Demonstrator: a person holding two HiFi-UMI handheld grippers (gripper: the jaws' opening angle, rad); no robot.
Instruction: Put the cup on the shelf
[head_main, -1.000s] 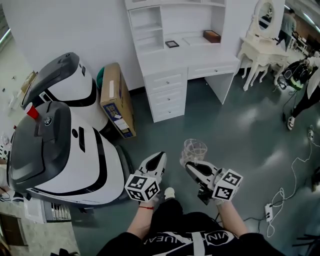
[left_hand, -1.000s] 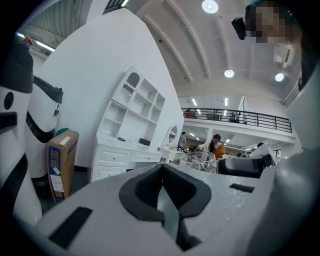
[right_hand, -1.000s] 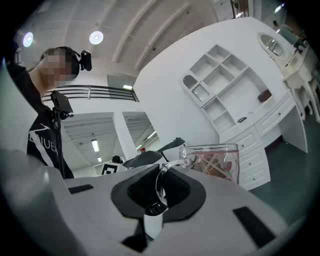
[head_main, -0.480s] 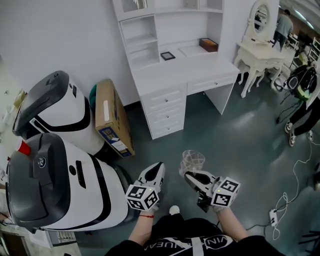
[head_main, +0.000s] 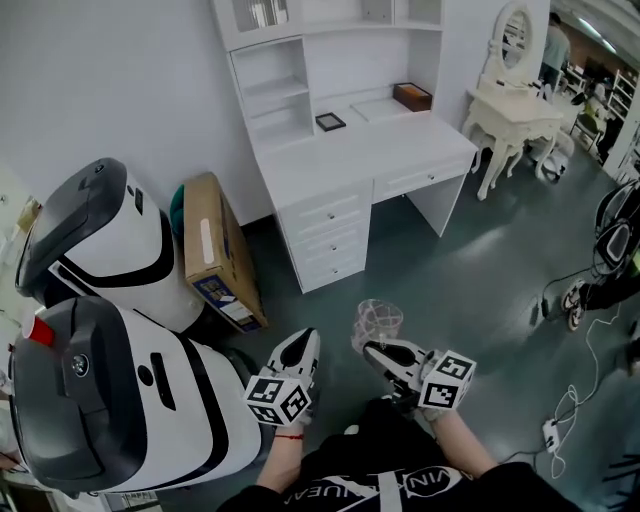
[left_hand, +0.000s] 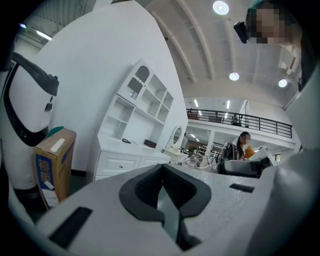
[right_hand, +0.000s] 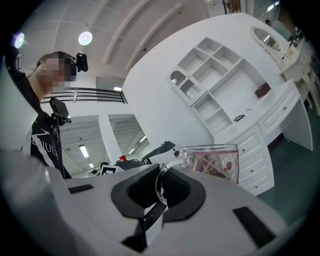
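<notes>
A clear glass cup (head_main: 377, 322) with a handle hangs above the grey floor, in front of the white desk (head_main: 365, 160). My right gripper (head_main: 376, 347) is shut on the cup's handle. In the right gripper view the cup (right_hand: 212, 162) sits just past the jaws of the right gripper (right_hand: 161, 187), upright, with a coloured pattern on its side. The desk's white shelf unit (head_main: 275, 85) has open compartments. My left gripper (head_main: 304, 342) is beside the right one, shut and holding nothing; the left gripper view shows the left gripper (left_hand: 162, 192) with its jaws together.
Two large white and black machines (head_main: 110, 330) stand at the left. A cardboard box (head_main: 213, 250) leans by the desk. A brown box (head_main: 411, 96) and a small dark frame (head_main: 329, 121) lie on the desk. A white vanity table (head_main: 510, 105) and floor cables (head_main: 570, 400) are at the right.
The view has moved closer to the desk, which now shows more of its shelves. Both grippers keep the same pose, the right one still holding the cup.
</notes>
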